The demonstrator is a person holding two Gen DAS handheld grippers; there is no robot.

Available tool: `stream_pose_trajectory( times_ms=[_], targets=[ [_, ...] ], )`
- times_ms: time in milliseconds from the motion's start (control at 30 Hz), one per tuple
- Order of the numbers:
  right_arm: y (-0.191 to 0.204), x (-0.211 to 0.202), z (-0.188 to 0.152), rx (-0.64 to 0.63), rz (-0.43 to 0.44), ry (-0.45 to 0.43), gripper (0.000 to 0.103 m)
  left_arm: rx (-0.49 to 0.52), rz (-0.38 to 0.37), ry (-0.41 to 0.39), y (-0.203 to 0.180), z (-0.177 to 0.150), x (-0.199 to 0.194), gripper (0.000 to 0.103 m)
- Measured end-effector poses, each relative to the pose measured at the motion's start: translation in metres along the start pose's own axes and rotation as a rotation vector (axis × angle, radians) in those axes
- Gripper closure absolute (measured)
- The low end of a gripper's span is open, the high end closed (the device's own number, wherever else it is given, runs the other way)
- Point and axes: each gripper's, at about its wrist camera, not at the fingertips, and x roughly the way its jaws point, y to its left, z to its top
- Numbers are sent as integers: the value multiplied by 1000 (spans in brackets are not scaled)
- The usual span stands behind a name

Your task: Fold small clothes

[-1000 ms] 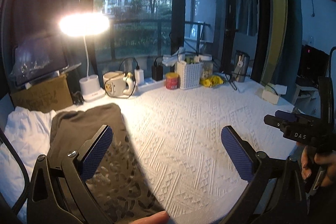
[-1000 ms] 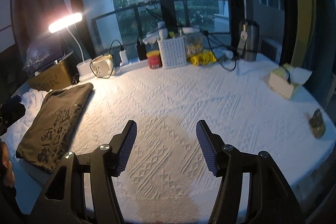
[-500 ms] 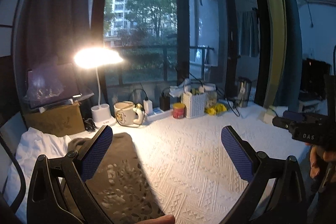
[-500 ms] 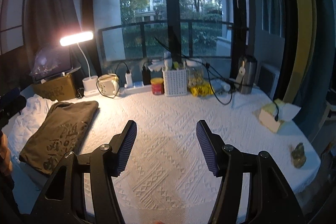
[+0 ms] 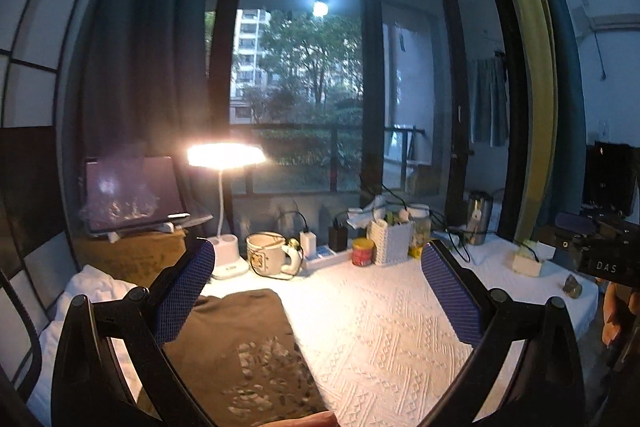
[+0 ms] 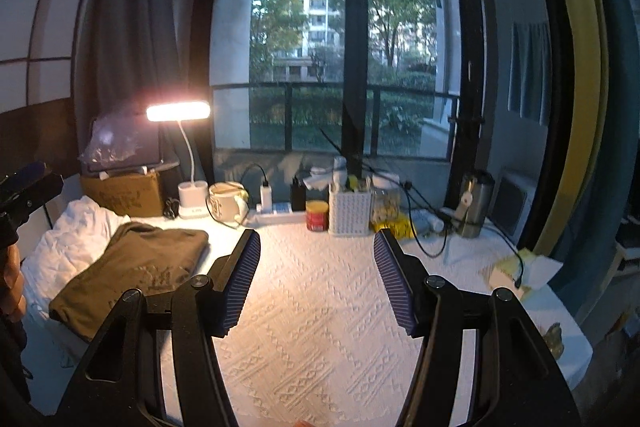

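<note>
A folded brown T-shirt with a pale print [image 5: 244,351] lies at the table's left side; it also shows in the right wrist view [image 6: 132,267]. It rests partly on crumpled white cloth [image 6: 68,247]. My left gripper [image 5: 316,291] is open and empty, held above the table's front edge just right of the shirt. My right gripper [image 6: 316,283] is open and empty, held above the middle of the white textured tablecloth [image 6: 320,327]. Neither gripper touches any cloth.
Along the back edge stand a lit desk lamp [image 6: 178,113], a mug [image 6: 226,201], a red can [image 6: 317,215], a white basket [image 6: 349,209], a kettle [image 6: 474,203] and cables. A cardboard box [image 6: 120,193] sits back left. A tissue box [image 6: 516,271] lies right.
Both grippers have lifted and tilted upward, so the window fills more of each view and the table sits lower. The shirt has stayed in place. Both grippers stayed open.
</note>
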Motion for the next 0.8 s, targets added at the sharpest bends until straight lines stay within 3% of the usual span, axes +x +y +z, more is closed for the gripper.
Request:
stream_pose_trajectory(
  times_ms=[367,800],
  targets=[
    [20,-15,18,-21,40,-72,40,-56,54,-29,28,2,-14,1],
    [29,3,8,-12,63,-12,40,-65,85,9,40,-10,-12,1]
  ],
)
